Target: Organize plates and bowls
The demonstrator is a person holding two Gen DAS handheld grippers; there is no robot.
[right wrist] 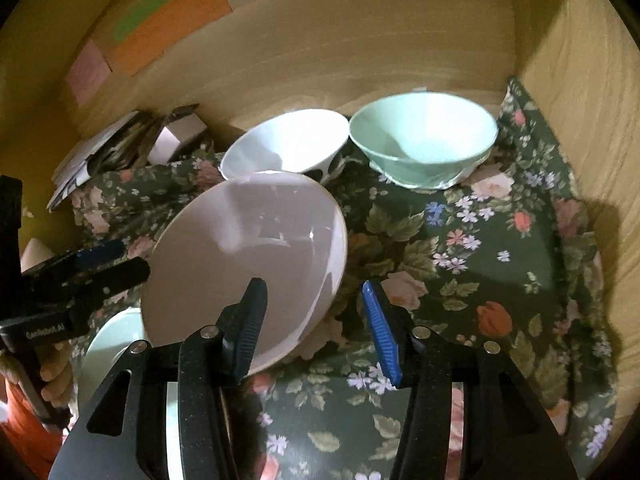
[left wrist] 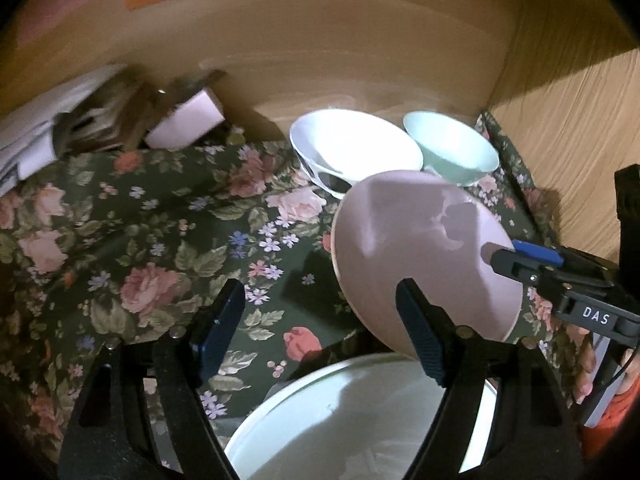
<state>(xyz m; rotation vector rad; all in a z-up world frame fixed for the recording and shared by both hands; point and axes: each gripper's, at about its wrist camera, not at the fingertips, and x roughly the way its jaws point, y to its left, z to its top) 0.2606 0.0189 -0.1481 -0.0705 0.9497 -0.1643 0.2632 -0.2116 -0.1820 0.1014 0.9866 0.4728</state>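
Note:
A pink plate (left wrist: 424, 252) stands tilted on edge over the floral cloth (left wrist: 160, 240); it also shows in the right wrist view (right wrist: 248, 256). My left gripper (left wrist: 320, 332) is open, and its right finger (left wrist: 420, 336) lies in front of the plate. My right gripper (right wrist: 316, 328) is open too, with its left finger (right wrist: 248, 328) in front of the plate's near rim. A white bowl (right wrist: 288, 144) and a mint bowl (right wrist: 424, 136) stand at the back. A pale green plate (left wrist: 360, 420) lies flat near me.
Wooden walls (right wrist: 580, 120) close in the back and right side. Papers and a small box (left wrist: 184, 124) lie at the back left. Coloured paper notes (right wrist: 168, 28) stick on the back wall.

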